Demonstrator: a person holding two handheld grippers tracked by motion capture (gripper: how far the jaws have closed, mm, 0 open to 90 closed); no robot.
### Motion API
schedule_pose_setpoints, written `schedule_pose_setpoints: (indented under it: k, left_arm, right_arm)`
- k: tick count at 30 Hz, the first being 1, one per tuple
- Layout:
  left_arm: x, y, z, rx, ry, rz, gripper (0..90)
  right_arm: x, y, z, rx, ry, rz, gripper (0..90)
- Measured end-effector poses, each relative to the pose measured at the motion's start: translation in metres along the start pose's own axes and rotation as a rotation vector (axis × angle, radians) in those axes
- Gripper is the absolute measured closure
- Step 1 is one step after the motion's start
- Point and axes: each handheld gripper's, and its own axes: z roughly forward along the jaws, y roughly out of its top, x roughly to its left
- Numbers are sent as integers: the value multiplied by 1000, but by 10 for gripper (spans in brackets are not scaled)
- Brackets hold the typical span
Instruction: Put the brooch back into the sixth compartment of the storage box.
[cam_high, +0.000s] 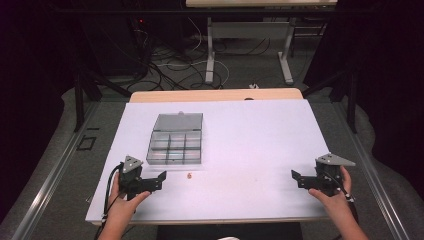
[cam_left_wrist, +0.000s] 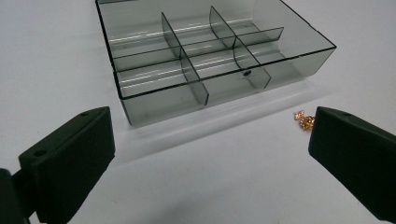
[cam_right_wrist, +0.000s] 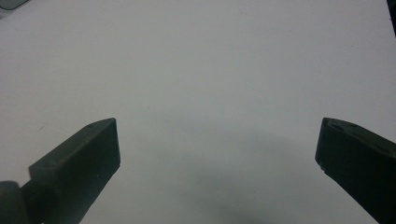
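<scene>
Left gripper (cam_left_wrist: 210, 154) jaws apart, gold bits (cam_left_wrist: 302, 120), compartment box (cam_left_wrist: 210, 60) beyond

Left claw (cam_high: 162, 179) and right claw (cam_high: 296, 177) gape wide.

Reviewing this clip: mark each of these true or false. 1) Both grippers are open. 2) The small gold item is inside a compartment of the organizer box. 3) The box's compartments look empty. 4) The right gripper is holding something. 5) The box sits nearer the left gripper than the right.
1) True: the left gripper and right gripper both have jaws spread wide.
2) False: the small gold item lies on the white table, in front of the organizer box.
3) True.
4) False: nothing is between its jaws.
5) True.
</scene>
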Motion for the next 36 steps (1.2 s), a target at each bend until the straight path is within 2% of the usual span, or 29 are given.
schedule_pose_setpoints:
  k: [1,4,5,9,10,13,16,20,23,24,27,29,30,33,36]
  left_arm:
    - [-1,0,1,-5,-6,-18,7]
    - [-1,2,1,12,-6,-13,9]
    - [-3,3,1,8,-5,-24,10]
    - [-5,5,1,11,-10,-23,11]
    - [-5,5,0,25,-8,-15,11]
    - [-6,7,1,24,-14,-27,13]
    - [-7,9,-1,52,-23,-25,14]
    - [-10,10,-2,53,-23,-23,21]
    - [-12,12,-4,64,-18,-8,42]
    - [-13,13,-5,64,-16,-23,60]
    - [-14,15,-6,53,-19,-29,81]
    - [-13,18,-7,60,-12,-37,85]
    - [-12,19,-8,74,-23,-39,93]
    - [-13,21,-8,75,-30,-50,132]
    - [-15,25,-8,92,-32,-43,161]
  right_arm:
    - [0,0,0,1,0,-1,0]
    - [0,-1,1,10,5,-10,0]
    - [1,-2,1,14,1,-18,0]
    - [1,-3,0,18,4,-25,0]
    - [1,-3,0,18,4,-25,0]
    - [1,-2,0,19,10,-23,0]
    - [2,-3,1,24,18,-21,0]
    - [2,-2,2,24,17,-29,1]
    - [2,-2,2,28,22,-30,4]
    - [3,-2,2,30,24,-24,4]
    - [4,-2,3,31,24,-26,6]
    - [4,-2,3,28,17,-29,7]
    - [4,-2,3,32,25,-29,8]
    - [4,-1,3,33,25,-35,9]
    - [6,-2,4,26,20,-28,9]
